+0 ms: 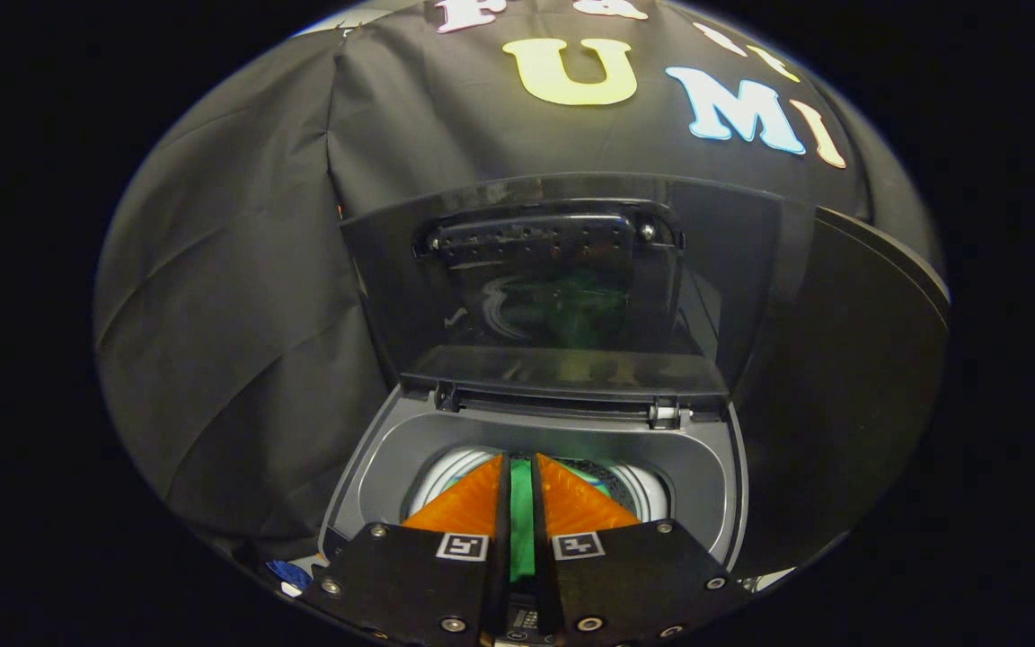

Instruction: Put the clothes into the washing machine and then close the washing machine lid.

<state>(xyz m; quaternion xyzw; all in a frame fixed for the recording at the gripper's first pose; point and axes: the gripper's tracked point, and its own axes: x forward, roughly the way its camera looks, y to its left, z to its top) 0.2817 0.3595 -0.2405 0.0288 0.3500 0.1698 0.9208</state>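
A grey top-loading washing machine [706, 467] stands just below me with its dark see-through lid [553, 270] raised upright behind the opening. The white drum [441, 472] shows inside the opening. My gripper [520, 463] hangs over the drum's mouth. Its fingers are drawn close together, and a strip of green cloth [522, 521] is pinched in the narrow gap between them. More green fabric [597, 478] shows just right of the right finger, down in the drum. A faint green reflection sits in the lid's glass.
The black cloth wall [230, 314] hangs close behind and to the left of the machine. A dark curved panel [850, 377] stands to the machine's right. Small blue and white items [288, 575] lie by the machine's front left corner.
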